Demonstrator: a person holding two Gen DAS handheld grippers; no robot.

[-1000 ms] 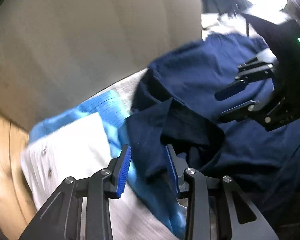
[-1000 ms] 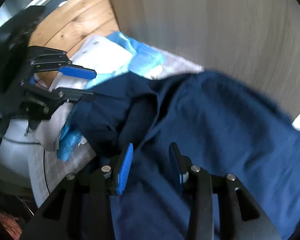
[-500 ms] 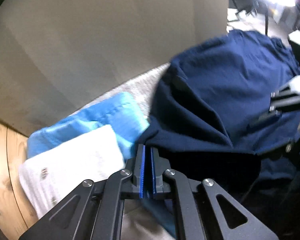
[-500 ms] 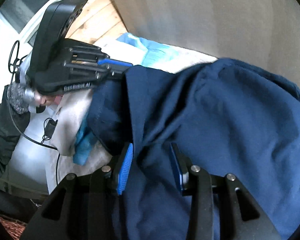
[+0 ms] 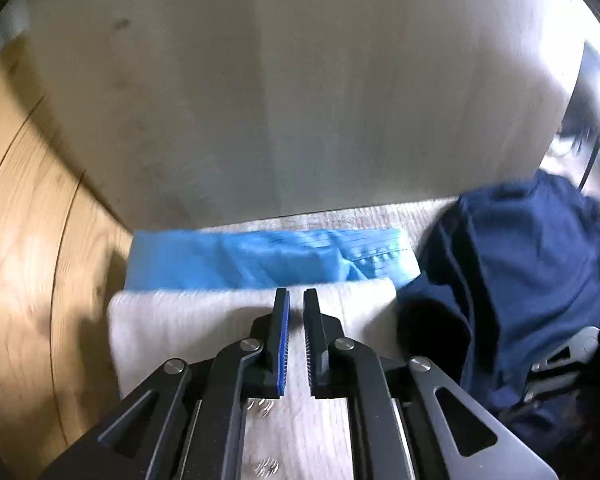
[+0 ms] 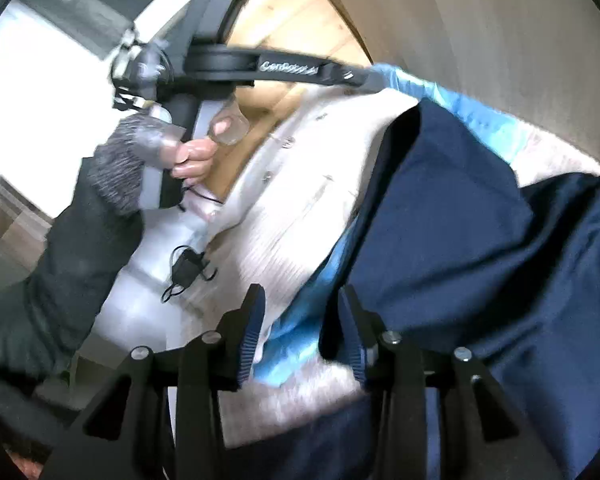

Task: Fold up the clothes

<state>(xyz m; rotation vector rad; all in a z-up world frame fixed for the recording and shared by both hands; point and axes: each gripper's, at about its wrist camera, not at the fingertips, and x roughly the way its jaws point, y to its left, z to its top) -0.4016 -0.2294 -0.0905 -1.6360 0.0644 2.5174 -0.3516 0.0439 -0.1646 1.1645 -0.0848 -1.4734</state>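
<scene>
A navy garment [image 5: 532,272] lies crumpled at the right of a grey knit surface [image 5: 380,218]. Left of it lie a folded white garment [image 5: 180,320] and a folded light blue one [image 5: 240,256]. My left gripper [image 5: 296,292] hangs over the white garment, shut, with nothing between its pads. From the right wrist it [image 6: 360,76] shows at the top, near the light blue cloth [image 6: 460,108]. My right gripper [image 6: 300,290] is opening. The navy garment [image 6: 480,240] edge lies against its right finger, unpinched, and light blue cloth shows in the gap.
A beige panel [image 5: 300,100] rises behind the clothes. Wooden floor [image 5: 20,240] runs along the left. A hand [image 6: 196,156] in a dark sleeve [image 6: 80,240] holds the left gripper. A black cable clip [image 6: 184,272] lies on a white surface.
The left gripper closed on the navy cloth's edge, then swung left over the white garment with its jaws empty. The right gripper turned left; the navy cloth now lies bunched further right.
</scene>
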